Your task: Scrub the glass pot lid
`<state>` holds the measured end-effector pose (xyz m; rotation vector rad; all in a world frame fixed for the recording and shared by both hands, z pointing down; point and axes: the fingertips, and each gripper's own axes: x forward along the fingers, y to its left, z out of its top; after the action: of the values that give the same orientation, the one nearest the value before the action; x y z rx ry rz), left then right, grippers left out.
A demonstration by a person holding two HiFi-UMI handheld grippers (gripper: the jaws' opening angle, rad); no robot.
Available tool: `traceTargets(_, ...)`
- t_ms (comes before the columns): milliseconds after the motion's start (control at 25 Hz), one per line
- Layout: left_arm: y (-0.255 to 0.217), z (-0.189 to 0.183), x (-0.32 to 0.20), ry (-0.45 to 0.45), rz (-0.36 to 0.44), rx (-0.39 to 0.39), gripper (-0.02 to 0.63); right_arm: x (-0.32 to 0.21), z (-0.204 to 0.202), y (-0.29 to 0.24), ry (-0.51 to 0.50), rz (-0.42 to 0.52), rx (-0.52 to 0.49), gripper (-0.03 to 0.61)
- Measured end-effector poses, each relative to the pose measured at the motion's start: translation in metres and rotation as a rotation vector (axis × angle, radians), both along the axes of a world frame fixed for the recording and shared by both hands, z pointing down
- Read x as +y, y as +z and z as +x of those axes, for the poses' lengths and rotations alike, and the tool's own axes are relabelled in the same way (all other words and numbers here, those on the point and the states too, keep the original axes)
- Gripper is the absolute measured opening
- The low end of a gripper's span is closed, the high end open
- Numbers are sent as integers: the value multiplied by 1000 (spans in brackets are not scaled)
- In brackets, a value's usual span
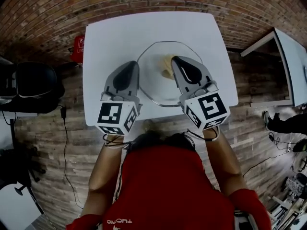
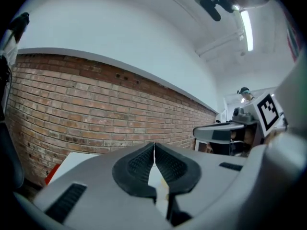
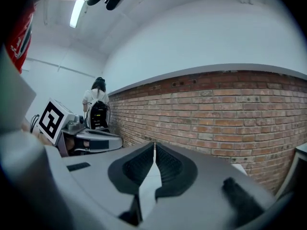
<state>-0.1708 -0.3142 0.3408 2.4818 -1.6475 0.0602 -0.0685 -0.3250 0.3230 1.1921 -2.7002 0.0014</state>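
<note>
The glass pot lid [image 1: 152, 78] lies flat in the middle of the white table [image 1: 144, 28], with a pale yellow sponge [image 1: 166, 67] resting on it. My left gripper [image 1: 128, 67] hovers over the lid's left rim, shut and holding nothing. My right gripper [image 1: 178, 60] hangs above the lid's right half, beside the sponge, also shut and holding nothing. In the left gripper view the jaws [image 2: 154, 146] meet tip to tip, and a sliver of white and yellow shows through the gap low down. The right gripper view shows its jaws [image 3: 154, 147] closed too, aimed at a brick wall.
A red object [image 1: 78, 47] sits by the table's left edge. A black chair [image 1: 31, 85] stands on the left, with a cable on the brick floor. Another white table [image 1: 288, 56] stands to the right. A person [image 3: 97, 104] stands far off in the right gripper view.
</note>
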Motion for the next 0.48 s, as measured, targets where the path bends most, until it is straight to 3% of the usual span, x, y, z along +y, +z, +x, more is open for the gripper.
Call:
traceTargets(360,46,-7,-44,35,-141,21,20,-37,-1,51,52,-159,77,35)
traceTargets(440,56,-5,-50,41,-175,25,35,-44,2,65,53,-202,95,97)
traceTargets(480,61,-3,-53,45,-195,31,82,-47,4,72,54,-222,105,118)
